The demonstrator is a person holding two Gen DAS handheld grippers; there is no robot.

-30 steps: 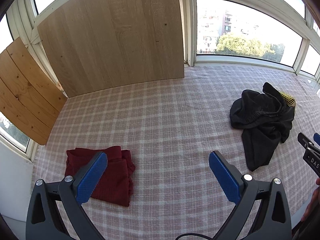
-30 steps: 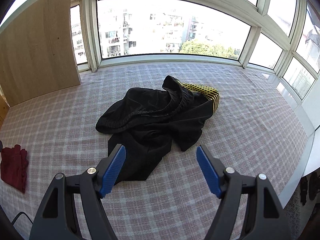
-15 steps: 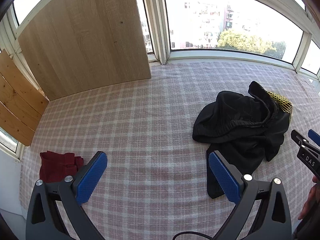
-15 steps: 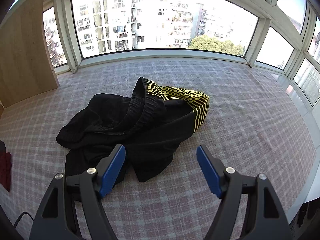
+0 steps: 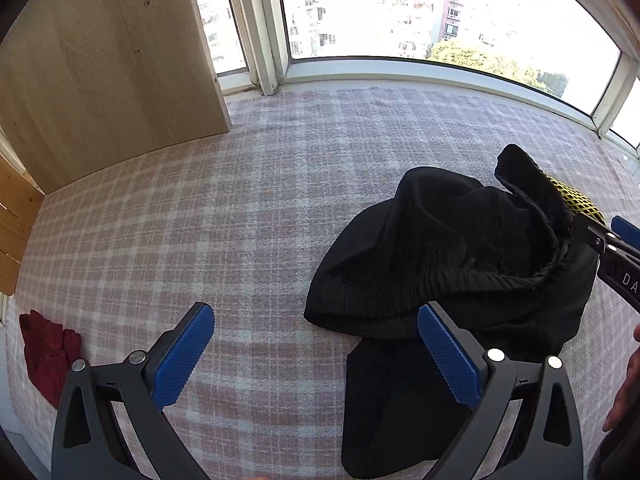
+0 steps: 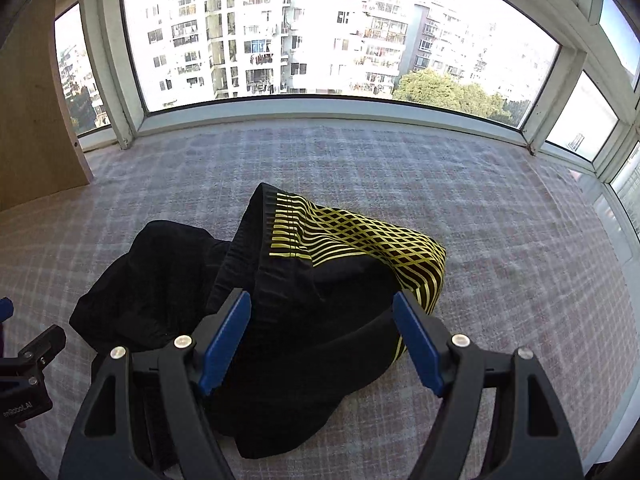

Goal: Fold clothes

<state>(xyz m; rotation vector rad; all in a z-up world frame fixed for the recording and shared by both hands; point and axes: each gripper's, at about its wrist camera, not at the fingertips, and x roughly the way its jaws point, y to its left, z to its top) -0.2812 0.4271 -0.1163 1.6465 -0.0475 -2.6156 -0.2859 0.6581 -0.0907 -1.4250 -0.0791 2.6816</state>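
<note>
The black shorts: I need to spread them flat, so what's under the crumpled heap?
The black shorts lie on the plaid cloth, bare all around them. Anything beneath the folds is covered and cannot be seen.

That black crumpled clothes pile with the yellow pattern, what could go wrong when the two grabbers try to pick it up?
The black garment lies bunched in overlapping layers, so the open right gripper might pinch several layers together and lift a tangle instead of one edge. The open left gripper hangs partly over the bare checked cloth, so it could catch that too. Both grippers are close together and might bump.
</note>
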